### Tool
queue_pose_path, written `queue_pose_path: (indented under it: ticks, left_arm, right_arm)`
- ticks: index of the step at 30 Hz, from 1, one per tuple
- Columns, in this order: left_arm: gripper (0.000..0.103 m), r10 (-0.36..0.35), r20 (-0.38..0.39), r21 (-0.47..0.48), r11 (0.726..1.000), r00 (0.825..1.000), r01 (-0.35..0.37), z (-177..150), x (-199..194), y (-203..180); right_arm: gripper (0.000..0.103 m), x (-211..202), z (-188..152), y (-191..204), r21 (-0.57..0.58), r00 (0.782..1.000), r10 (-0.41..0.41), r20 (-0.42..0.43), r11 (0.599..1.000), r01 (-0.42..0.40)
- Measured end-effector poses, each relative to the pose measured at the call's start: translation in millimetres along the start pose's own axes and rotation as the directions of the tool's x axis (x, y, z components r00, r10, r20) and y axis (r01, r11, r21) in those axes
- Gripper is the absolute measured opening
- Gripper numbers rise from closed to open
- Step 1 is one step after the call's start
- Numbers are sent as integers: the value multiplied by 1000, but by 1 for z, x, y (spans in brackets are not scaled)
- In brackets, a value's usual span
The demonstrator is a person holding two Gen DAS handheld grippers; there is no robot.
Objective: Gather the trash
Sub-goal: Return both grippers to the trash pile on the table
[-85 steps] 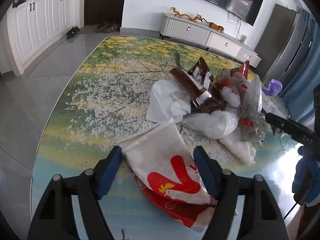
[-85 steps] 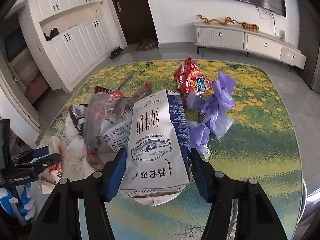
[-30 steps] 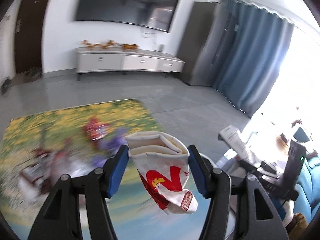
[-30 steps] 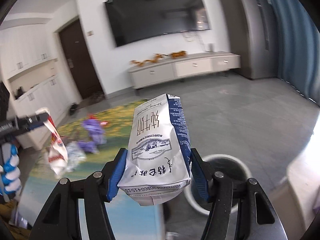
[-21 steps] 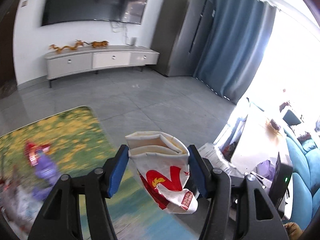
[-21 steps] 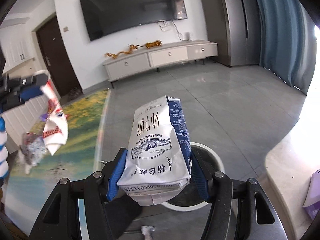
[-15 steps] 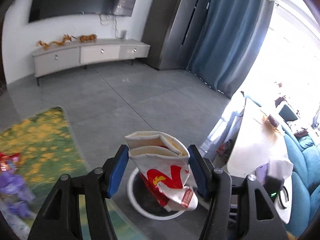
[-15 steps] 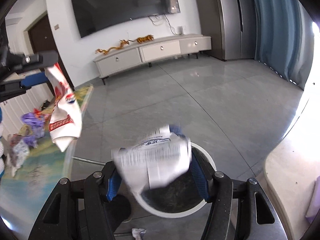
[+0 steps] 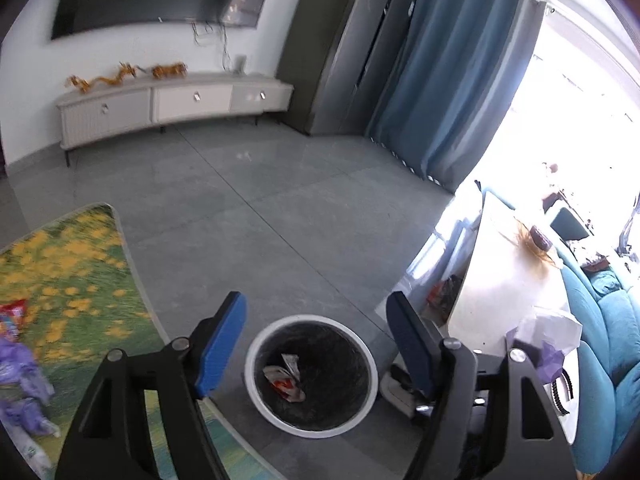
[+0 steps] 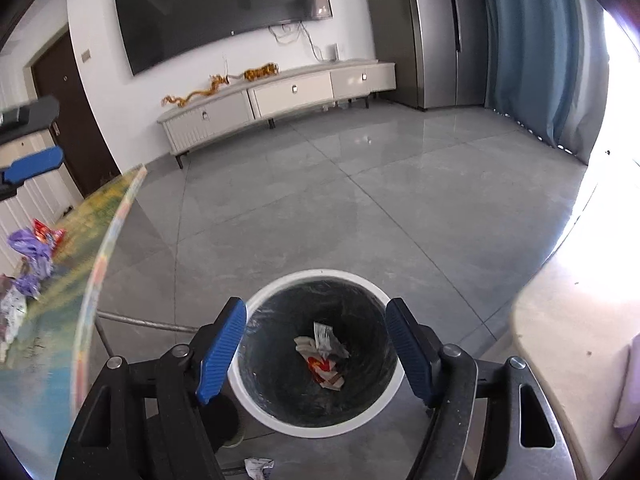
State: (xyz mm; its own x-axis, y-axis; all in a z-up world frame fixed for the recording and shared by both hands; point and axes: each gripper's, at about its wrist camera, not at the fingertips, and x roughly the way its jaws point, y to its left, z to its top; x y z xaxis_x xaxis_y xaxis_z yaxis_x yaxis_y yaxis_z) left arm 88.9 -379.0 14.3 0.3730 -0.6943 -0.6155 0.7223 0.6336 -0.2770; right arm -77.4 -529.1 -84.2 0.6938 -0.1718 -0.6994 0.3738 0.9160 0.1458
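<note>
Empty left claw [image 9: 316,336] above bin [image 9: 256,390]

We count one trash bin [image 10: 316,426], two crumpled wrappers [image 10: 322,354] inside it, one paper scrap [image 10: 258,466] on the floor beside it.

Trash bin [image 10: 276,416]: round, white-rimmed, dark-lined, standing upright on the grey floor beside the table edge | Crumpled red-and-white wrappers [image 10: 322,354]: lying at the bin's bottom | Purple bags and red snack packet [image 10: 34,246]: sitting on the floral tabletop | Small crumpled scrap [image 10: 258,466]: lying on the floor near the bin
</note>
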Motion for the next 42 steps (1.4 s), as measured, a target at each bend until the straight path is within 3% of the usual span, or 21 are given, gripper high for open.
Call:
queue_pose_path:
  ticks: [4,9,12,19,25,27,29,34,37,42]
  left_arm:
    - [71,53,82,-6,999,995,-52,-5,-48,6]
    - [71,126,124,-14,992,984,-126,-15,-111,25]
    - [71,184,165,-39,983,969,-180,-21,-151,43]
    - [71,309,234,-104,951,922,-292,-43,-238,101]
    - [71,441,228,-166,896,868,-412,-71,-302,159]
    - [71,494,219,-196,867,842,-458,-81,-319,180]
    - [71,524,206,-231,847,827,-479,-91,-331,199]
    - [71,544,149,-321,816,825,-480,-115,-344,246]
    - [71,543,102,-359,801,833,-479,-126,-339,271]
    - [71,514,34,-368,803,857,-468,-142,-317,300]
  right_arm:
    - [71,-37,14,11,0,997,21,73,1000,-21]
    - [89,-96,34,43,-27,978,52,201,999,-48]
    - [101,-129,46,66,-55,960,69,270,997,-56]
    - [103,-172,65,139,-161,924,126,362,984,-71]
    - [103,-183,74,190,-218,874,252,415,960,-173]
    - [103,-181,76,205,-238,853,306,422,946,-222]
    - [103,-174,77,222,-265,848,342,405,932,-249]
    - [103,-144,70,268,-319,872,412,266,891,-324]
    - [103,-120,63,298,-344,868,469,166,852,-394]
    - [100,-90,37,340,-391,862,505,47,803,-449]
